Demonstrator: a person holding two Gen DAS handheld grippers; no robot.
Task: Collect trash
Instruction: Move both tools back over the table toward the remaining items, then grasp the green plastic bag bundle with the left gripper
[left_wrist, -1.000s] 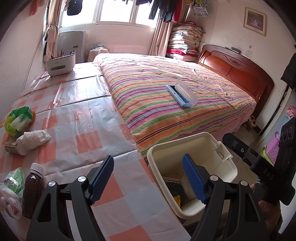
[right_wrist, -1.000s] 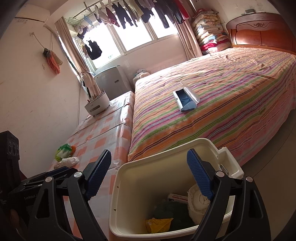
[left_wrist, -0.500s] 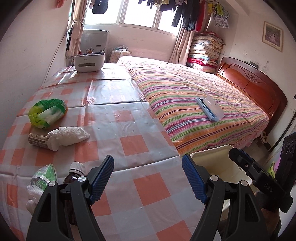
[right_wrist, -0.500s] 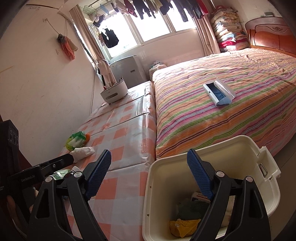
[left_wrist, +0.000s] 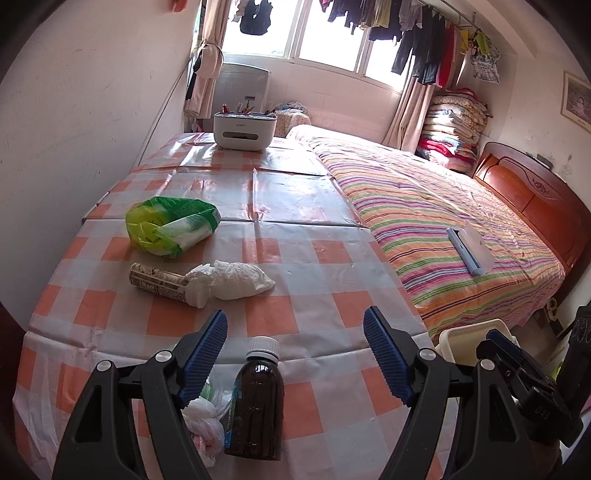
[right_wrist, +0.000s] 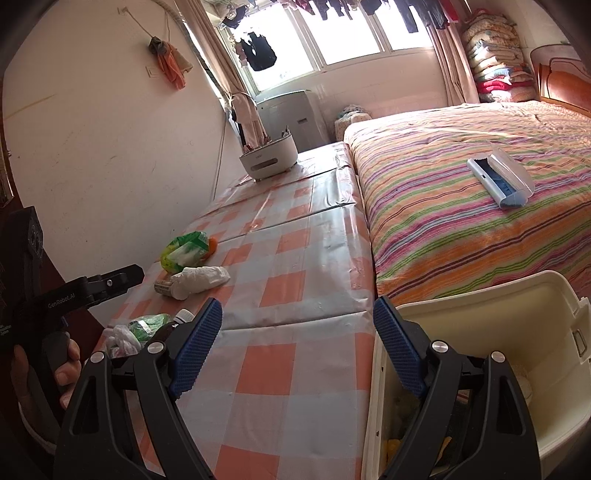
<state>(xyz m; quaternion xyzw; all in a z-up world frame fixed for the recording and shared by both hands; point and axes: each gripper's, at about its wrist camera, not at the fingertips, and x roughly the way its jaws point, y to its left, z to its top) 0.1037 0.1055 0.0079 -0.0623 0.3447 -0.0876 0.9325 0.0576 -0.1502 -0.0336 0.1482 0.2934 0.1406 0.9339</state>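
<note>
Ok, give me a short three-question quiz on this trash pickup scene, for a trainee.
1. True or false: the left gripper is shut on the brown bottle.
2. Which lies farthest from the grippers on the table? A) green bag B) white wad C) brown bottle
3. Fill in: the cream bin stands beside the table, at the foot of the ___.

Key: 1 false, its jaws are open. 2 A. 3 bed.
</note>
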